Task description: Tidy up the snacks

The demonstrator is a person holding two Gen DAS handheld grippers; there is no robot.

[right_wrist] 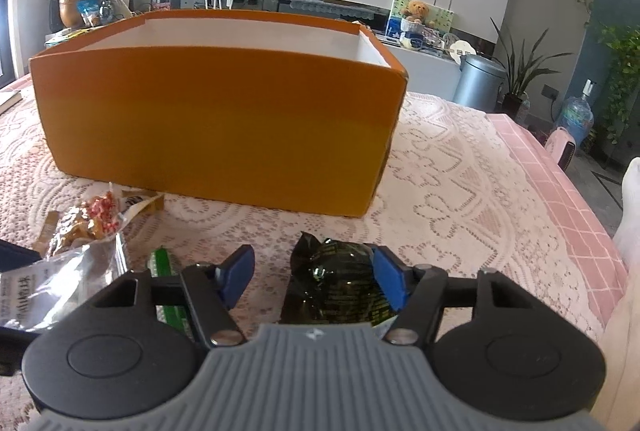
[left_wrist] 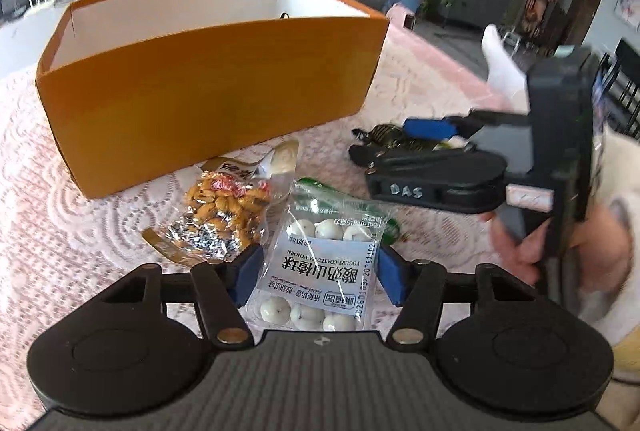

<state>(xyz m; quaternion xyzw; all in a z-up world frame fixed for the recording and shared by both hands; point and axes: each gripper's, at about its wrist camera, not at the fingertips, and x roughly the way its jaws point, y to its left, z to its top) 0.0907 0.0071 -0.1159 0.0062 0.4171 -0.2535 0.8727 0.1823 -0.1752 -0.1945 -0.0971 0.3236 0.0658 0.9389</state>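
An open orange box with a white inside stands on the lace tablecloth; it also shows in the right wrist view. My left gripper is open, its blue pads on either side of a clear bag of white yogurt-coated balls. A clear bag of brown snacks lies to its left. My right gripper is open around a dark green packet, whose right side touches the right pad. A green packet lies left of it. The right gripper also shows in the left wrist view.
The table has a lace cloth over pink checked cloth. Behind it are a TV console with a teddy bear, a grey bin, plants and a water bottle. The table's right edge is near.
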